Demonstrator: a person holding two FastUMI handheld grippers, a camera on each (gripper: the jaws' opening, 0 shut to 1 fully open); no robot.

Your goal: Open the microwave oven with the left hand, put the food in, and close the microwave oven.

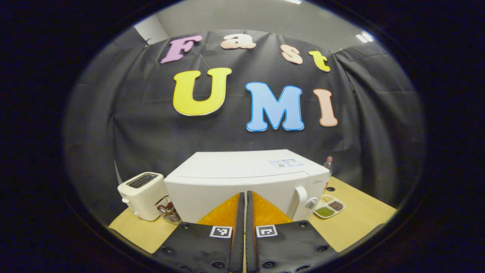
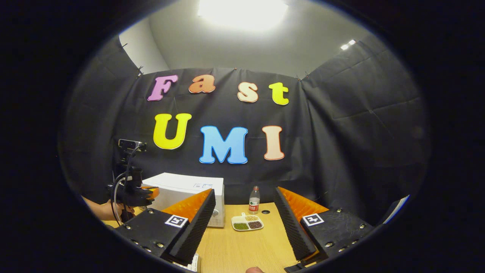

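Black cloth wall (image 2: 341, 125) draped far and at sides; pale ceiling above with bright light panel (image 2: 242, 13); light wooden table (image 2: 242, 246) near

It was a staged recording booth rather than a home kitchen; black cloth (image 2: 341, 125) walled a wooden surface (image 2: 242, 246) carrying a microwave oven (image 1: 242, 182), a toaster (image 1: 143, 195) and a divided food tray (image 2: 247, 222); a mounted camera (image 2: 130, 144) watched.

Right claw (image 2: 242, 218) gapes wide above the table (image 2: 242, 250) — food tray (image 2: 247, 222) beside microwave (image 2: 189, 189).
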